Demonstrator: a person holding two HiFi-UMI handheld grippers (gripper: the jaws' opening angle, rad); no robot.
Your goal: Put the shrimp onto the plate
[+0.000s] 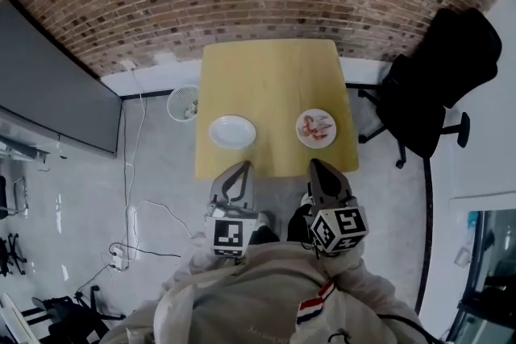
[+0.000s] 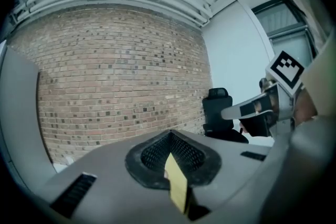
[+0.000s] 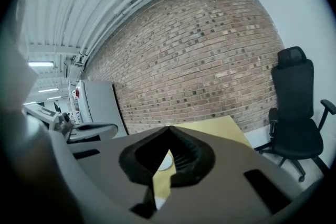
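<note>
Left tongs and right tongs are both closed and empty, short of the tabletop. The shrimp lie on the right-hand plate, directly above the right tongs in frame. I judge that hand the nearer. The empty plate lies left of the shrimp.

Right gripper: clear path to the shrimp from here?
Probably yes: shrimp sit on the right plate just ahead of the right gripper, only bare table between. Jaws are shut, so open first.
</note>
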